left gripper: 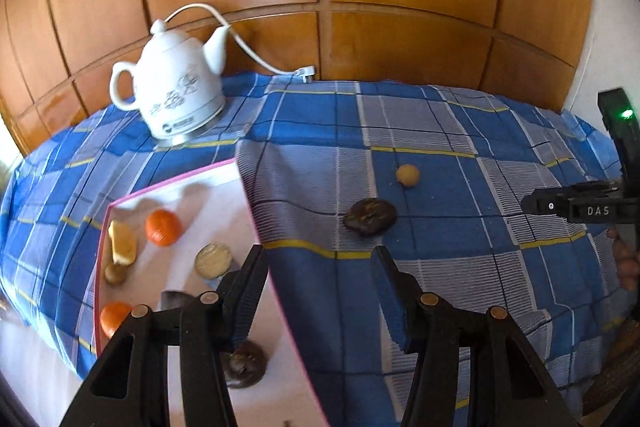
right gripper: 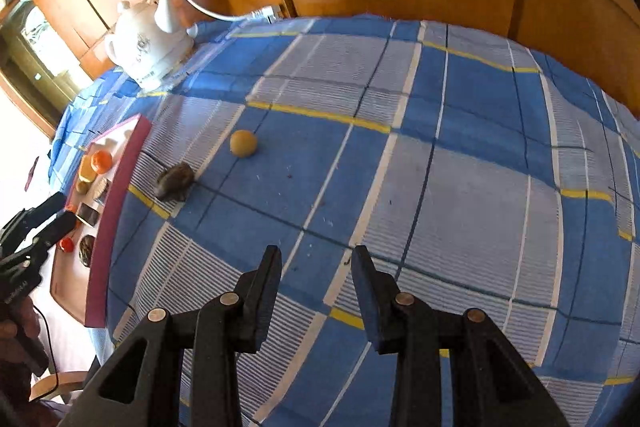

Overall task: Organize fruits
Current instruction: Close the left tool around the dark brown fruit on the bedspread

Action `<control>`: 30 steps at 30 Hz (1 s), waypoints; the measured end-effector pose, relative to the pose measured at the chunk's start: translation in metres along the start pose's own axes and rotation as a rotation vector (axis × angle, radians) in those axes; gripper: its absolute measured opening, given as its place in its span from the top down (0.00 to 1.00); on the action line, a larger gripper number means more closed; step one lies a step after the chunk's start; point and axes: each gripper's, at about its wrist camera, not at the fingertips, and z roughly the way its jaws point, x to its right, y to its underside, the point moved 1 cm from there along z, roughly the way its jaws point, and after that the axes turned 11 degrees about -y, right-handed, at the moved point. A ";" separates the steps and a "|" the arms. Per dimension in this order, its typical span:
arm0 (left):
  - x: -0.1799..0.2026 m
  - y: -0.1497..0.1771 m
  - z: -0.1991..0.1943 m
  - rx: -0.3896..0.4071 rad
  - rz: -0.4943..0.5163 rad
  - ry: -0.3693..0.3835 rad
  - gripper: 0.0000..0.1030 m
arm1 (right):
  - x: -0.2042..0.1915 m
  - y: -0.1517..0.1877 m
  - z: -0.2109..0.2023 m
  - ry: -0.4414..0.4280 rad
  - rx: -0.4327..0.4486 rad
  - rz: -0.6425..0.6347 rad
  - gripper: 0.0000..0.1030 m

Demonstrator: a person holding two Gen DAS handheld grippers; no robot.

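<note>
1. Left gripper [left gripper: 318,259] hangs over the pink-edged tray's [left gripper: 244,183] right rim, fingers apart, nothing between them.
2. Right gripper [right gripper: 316,263] hovers above bare checked cloth [right gripper: 480,187], fingers parted and empty.
3. On the cloth just right of the tray: a dark wrinkled fruit [left gripper: 370,217], with a small yellow fruit [left gripper: 407,175] just beyond it.
4. In the tray, an orange [left gripper: 162,227] sits toward the far end.
5. White kettle [left gripper: 176,95] stands far left.
</note>
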 end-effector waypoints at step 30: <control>0.028 -0.022 0.074 -0.149 0.058 0.144 0.43 | -0.002 -0.004 -0.009 0.002 0.009 0.028 0.63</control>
